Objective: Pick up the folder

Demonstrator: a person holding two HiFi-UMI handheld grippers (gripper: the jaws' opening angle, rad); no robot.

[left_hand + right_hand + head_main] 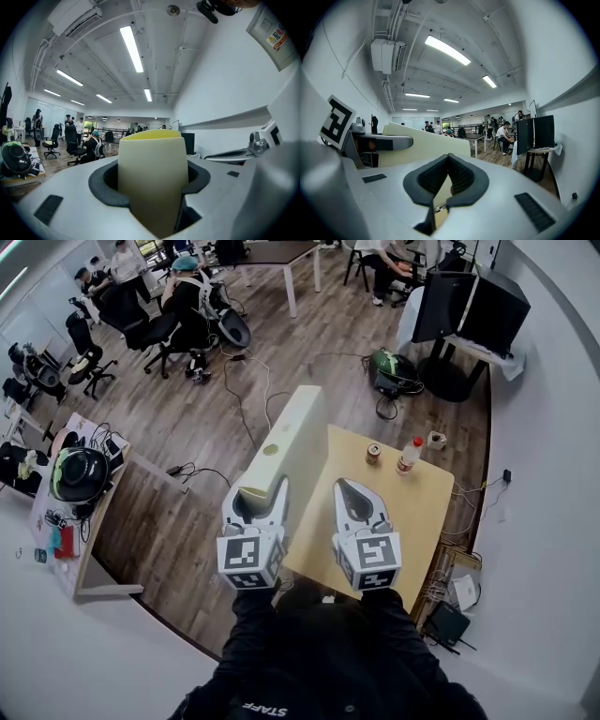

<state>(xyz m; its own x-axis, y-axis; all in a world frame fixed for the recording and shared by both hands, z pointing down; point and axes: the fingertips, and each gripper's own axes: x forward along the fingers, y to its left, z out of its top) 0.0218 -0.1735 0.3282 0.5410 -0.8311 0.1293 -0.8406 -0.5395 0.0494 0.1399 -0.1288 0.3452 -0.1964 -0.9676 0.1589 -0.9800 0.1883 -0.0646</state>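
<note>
The folder [286,442] is a thick cream box file with a yellow top edge. It hangs above the left side of the wooden table [412,512], running away from me. My left gripper [258,491] is shut on its near end, and in the left gripper view the folder [152,173] fills the gap between the black pads. Just to the right of the folder, my right gripper [352,488] hovers over the table with its jaws together and nothing between them. In the right gripper view the folder [426,140] shows as a long cream wall at the left.
At the table's far edge stand a small can [373,454], a red-capped bottle [409,455] and a small cup-like thing [436,440]. A dark monitor stand [469,310] is beyond. A cluttered desk [80,484] lies left. People sit on office chairs far back.
</note>
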